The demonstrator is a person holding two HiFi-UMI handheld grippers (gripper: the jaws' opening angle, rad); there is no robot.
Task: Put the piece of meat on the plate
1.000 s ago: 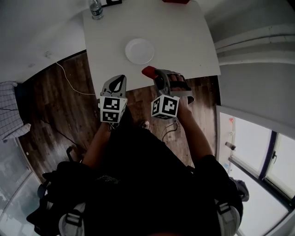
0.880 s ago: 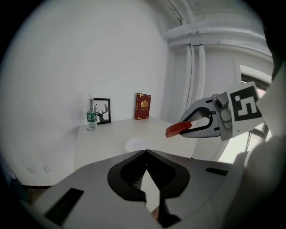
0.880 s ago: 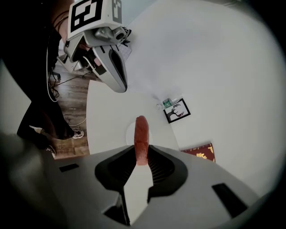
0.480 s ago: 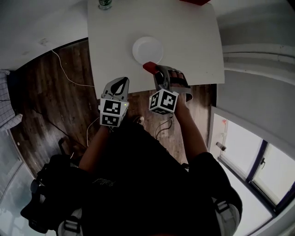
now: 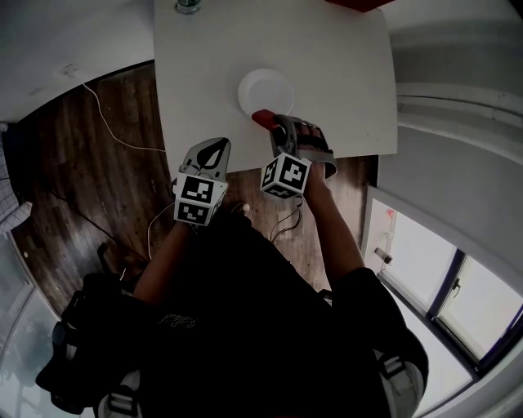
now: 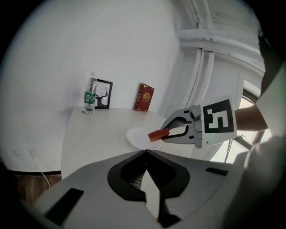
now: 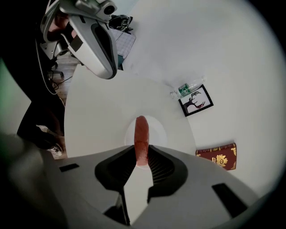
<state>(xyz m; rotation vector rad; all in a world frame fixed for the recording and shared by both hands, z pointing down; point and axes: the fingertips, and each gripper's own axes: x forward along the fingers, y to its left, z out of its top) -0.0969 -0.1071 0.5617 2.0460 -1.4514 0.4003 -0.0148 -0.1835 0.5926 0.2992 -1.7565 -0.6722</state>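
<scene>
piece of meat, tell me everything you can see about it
The piece of meat is a small, elongated reddish-brown strip with a rounded free end. Its other end is clamped between the jaws of the right hand-held gripper, so it sticks straight out past their tips. It hangs over the near edge of the white plate on the white table. Whether it touches the plate cannot be told.

White surface (image 5: 343, 73) fills top ctr. Right gripper (image 5: 274, 125) grips piece of meat (image 5: 262, 119), red end at lower rim of plate (image 5: 265, 82). Left gripper (image 5: 214, 149) sits lower left of it at surface's near edge, tips together, empty. Bottle (image 5: 187, 5) at top edge.
</scene>
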